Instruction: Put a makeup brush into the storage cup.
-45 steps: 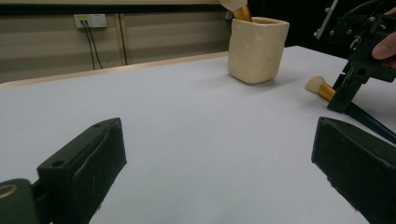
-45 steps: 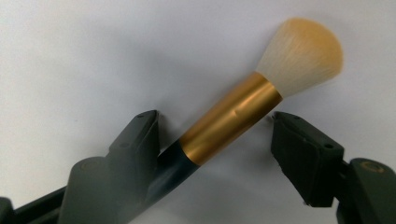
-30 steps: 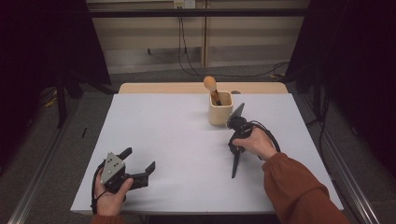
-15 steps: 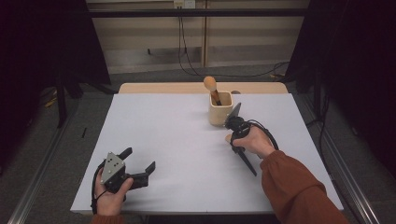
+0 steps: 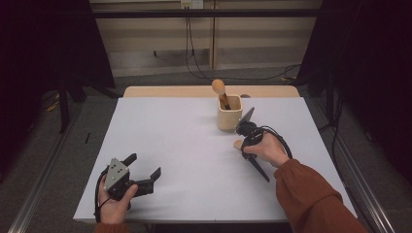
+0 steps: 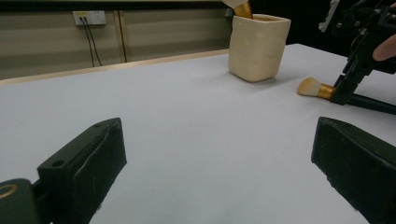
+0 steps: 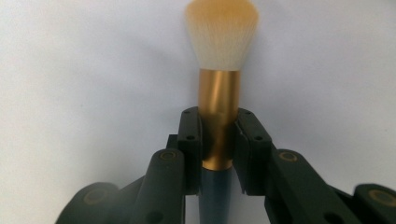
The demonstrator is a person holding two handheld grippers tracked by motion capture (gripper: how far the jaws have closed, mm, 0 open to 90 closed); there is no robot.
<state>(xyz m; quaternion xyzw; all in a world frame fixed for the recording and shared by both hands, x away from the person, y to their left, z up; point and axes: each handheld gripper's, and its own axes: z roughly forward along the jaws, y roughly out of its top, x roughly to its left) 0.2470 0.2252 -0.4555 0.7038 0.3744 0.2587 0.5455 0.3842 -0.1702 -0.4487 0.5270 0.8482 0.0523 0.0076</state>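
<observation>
The right gripper (image 7: 218,140) has just closed on the brush (image 7: 219,93), pinching its gold ferrule, the brush apparently lying on the tabletop (image 5: 184,145). The cup (image 5: 229,112), just beyond the gripper, already holds one brush, so lifting and dropping this one in remains. The left gripper (image 5: 141,172) rests spread and empty.

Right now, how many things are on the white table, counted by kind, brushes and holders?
Makeup brushes with gold ferrules: 2, one clamped in the right gripper on the table, one standing in the cup
Cream ceramic cups: 1
Total: 3
</observation>
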